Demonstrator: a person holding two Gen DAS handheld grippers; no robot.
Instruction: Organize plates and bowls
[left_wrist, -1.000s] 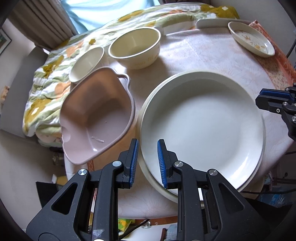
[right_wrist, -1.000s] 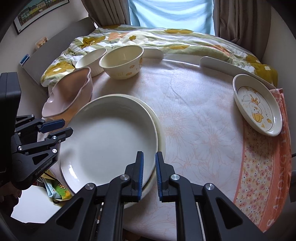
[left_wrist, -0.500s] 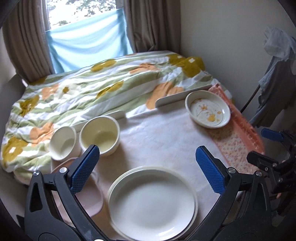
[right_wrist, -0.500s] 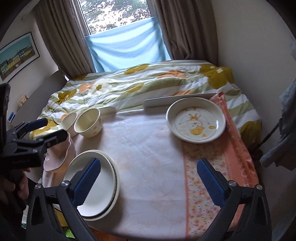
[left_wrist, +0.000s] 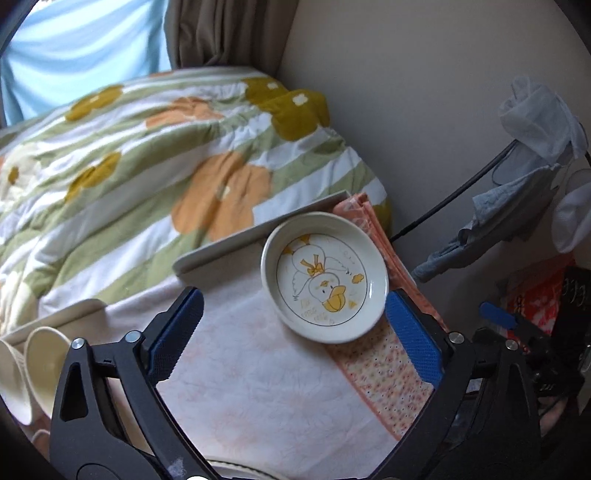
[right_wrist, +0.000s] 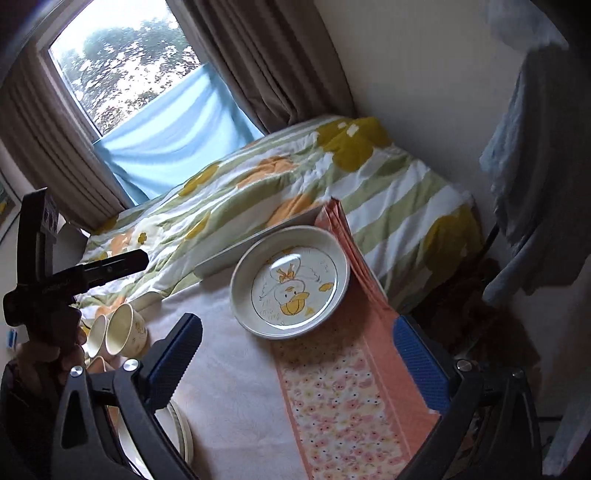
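Duck plate (left_wrist: 324, 282) sits at the far right of the table (left_wrist: 251, 376), at about one o'clock from the left gripper (left_wrist: 293, 341) in the left wrist view, its near rim resting on the orange floral cloth (left_wrist: 388, 384). Nothing lies in it; only the printed yellow-billed duck shows on its floor. In the right wrist view the same plate (right_wrist: 290, 282) lies at about twelve o'clock from the right gripper (right_wrist: 306, 363), again holding nothing.

Left gripper: its jaws stand wide but are closing, with nothing gripped; the plate's near rim falls in the gap between the blue pads (left_wrist: 177, 330), ahead of them and untouched. Right gripper: jaws spread wide, empty, bare tablecloth and floral cloth (right_wrist: 340, 402) between the pads (right_wrist: 419, 360).

Two cream bowls (right_wrist: 118, 330) stand side by side at the table's left edge, at nine o'clock from the right gripper, seen tilted by the lens; their insides look empty. In the left wrist view they (left_wrist: 33, 373) appear at nine o'clock, cut by the frame. A sliver of the large white plates (right_wrist: 183, 432) shows at seven o'clock in the right view, mostly hidden by the gripper's body. Beyond the table lies a flowered quilt (left_wrist: 147, 155).
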